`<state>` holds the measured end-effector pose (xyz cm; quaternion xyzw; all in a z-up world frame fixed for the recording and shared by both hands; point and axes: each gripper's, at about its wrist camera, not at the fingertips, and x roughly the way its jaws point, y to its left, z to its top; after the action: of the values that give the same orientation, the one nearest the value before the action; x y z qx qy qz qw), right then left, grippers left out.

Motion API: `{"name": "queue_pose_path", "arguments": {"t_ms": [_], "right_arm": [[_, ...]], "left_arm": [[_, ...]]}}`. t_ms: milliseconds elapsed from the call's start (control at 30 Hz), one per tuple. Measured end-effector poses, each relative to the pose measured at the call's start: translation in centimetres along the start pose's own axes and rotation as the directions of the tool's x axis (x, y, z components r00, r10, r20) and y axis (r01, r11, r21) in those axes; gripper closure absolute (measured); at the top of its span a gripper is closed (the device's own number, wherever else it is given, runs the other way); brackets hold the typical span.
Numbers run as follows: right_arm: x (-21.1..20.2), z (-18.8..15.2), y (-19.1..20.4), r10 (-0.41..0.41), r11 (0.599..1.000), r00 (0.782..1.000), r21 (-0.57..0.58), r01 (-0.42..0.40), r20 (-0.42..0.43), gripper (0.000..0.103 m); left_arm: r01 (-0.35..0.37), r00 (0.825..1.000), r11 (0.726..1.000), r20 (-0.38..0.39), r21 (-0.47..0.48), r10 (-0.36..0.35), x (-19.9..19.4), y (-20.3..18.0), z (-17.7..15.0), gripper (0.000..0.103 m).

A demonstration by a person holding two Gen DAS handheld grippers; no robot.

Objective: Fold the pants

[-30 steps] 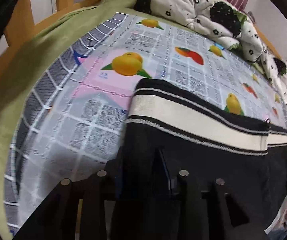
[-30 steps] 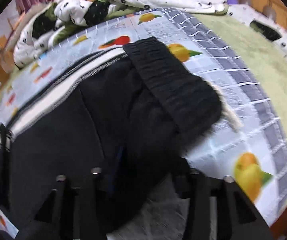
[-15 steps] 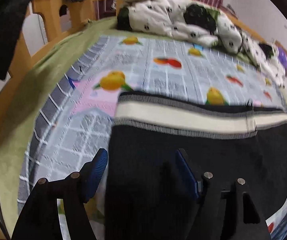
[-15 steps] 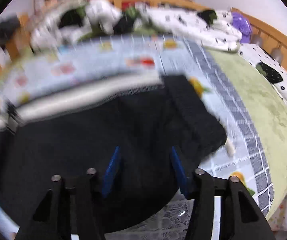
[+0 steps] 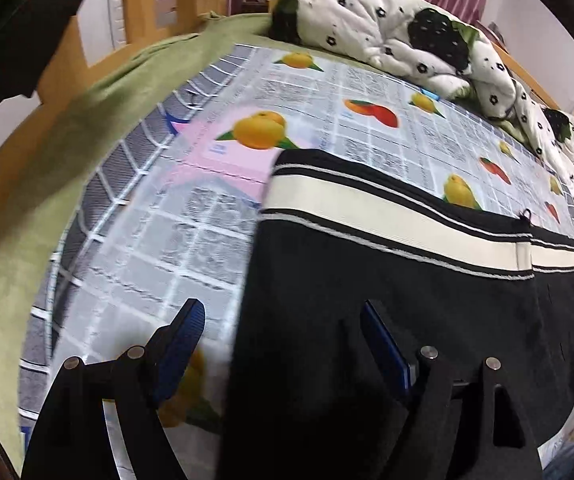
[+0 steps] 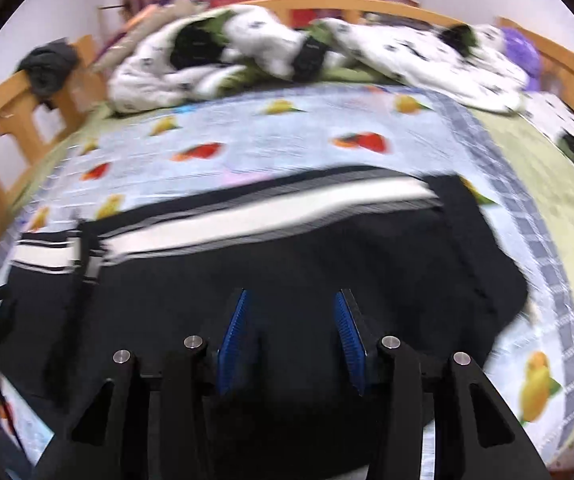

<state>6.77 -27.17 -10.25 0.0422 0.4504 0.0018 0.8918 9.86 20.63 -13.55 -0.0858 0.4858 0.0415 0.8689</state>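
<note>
The black pants (image 5: 387, 280) lie folded lengthwise on the bed's fruit-print mat (image 5: 159, 216). Both tools — left tool (image 5: 283, 344), right tool (image 6: 291, 336) — hover spread apart, holding nothing. Next, I'd guess: grip one end and fold across.

The left hand-held gripper (image 5: 281, 322) has its jaws spread wide, blue pads facing each other across a broad gap, gripping nothing. The right hand-held gripper (image 6: 293, 312) is parted more narrowly, its blue ribbed pads (image 6: 234, 330) likewise gripping nothing.
</note>
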Motion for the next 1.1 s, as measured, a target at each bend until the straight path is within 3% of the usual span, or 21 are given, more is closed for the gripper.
{"name": "queue_pose_path", "arguments": {"t_ms": [100,267,300,400,467,533,567,633,700,767,900,967,1033,1067,1100], "right_arm": [[1.2,-0.1,3.1,0.06,0.998,0.998,-0.029,-0.06,-0.013,0.055],[5.4,-2.1,5.4,0.019,0.998,0.992,-0.055,-0.026,-0.126,0.055],[6.3,-2.4,5.6,0.001,0.999,0.989,-0.053,-0.009,-0.149,0.055],[6.3,-2.5,6.2,-0.038,0.997,0.993,-0.07,0.03,-0.113,0.055],[6.3,-2.5,6.4,-0.042,0.998,0.993,-0.06,0.035,-0.113,0.055],[6.3,-2.6,6.3,-0.044,0.998,0.992,-0.039,0.04,-0.121,0.055],[6.3,-2.5,6.3,-0.043,0.999,0.991,-0.025,0.04,-0.126,0.055],[6.3,-2.3,6.3,-0.034,0.999,0.99,-0.011,0.033,-0.134,0.055],[6.2,-2.4,6.4,-0.024,1.0,0.99,-0.009,0.023,-0.138,0.055],[6.0,-2.6,6.8,-0.017,1.0,0.99,-0.018,0.014,-0.142,0.055],[5.6,-3.2,7.5,-0.019,0.999,0.99,-0.043,0.013,-0.142,0.055],[5.2,-3.6,7.5,-0.014,0.998,0.99,-0.059,0.006,-0.144,0.055],[4.7,-3.9,7.1,-0.01,0.998,0.99,-0.07,0.0,-0.14,0.055],[4.5,-4.1,6.9,-0.009,0.997,0.99,-0.071,-0.001,-0.139,0.055],[4.2,-4.2,6.6,-0.008,0.998,0.991,-0.069,-0.002,-0.136,0.055]], "left_arm": [[0.022,1.0,0.999,-0.009,-0.025,-0.022,-0.2,1.5,-0.6,0.025],[0.198,0.979,0.979,-0.042,-0.044,-0.199,-0.2,4.0,-3.2,0.025],[0.238,0.969,0.969,-0.053,-0.068,-0.242,-0.2,4.9,-4.1,0.026],[0.348,0.936,0.929,-0.011,-0.129,-0.352,-1.2,6.9,-6.5,0.026],[0.435,0.897,0.886,-0.003,-0.159,-0.441,-1.7,7.7,-7.9,0.026],[0.484,0.871,0.856,0.008,-0.183,-0.491,-1.8,7.9,-9.0,0.026],[0.488,0.87,0.855,0.015,-0.178,-0.493,-1.8,7.6,-9.3,0.026],[0.466,0.884,0.872,0.04,-0.152,-0.466,-2.1,6.6,-9.9,0.026],[0.485,0.874,0.858,0.06,-0.171,-0.482,-1.8,6.0,-9.9,0.026],[0.52,0.853,0.829,0.083,-0.203,-0.515,-1.3,5.4,-9.7,0.026],[0.503,0.863,0.831,0.097,-0.238,-0.495,-1.5,4.5,-10.0,0.027],[0.491,0.87,0.83,0.1,-0.265,-0.483,-1.6,4.6,-10.3,0.034],[0.447,0.894,0.843,0.103,-0.301,-0.437,-1.6,4.9,-10.7,0.055],[0.421,0.905,0.849,0.095,-0.319,-0.414,-1.5,5.2,-10.8,0.06],[0.416,0.908,0.846,0.089,-0.333,-0.41,-1.4,5.6,-10.8,0.07]]}}
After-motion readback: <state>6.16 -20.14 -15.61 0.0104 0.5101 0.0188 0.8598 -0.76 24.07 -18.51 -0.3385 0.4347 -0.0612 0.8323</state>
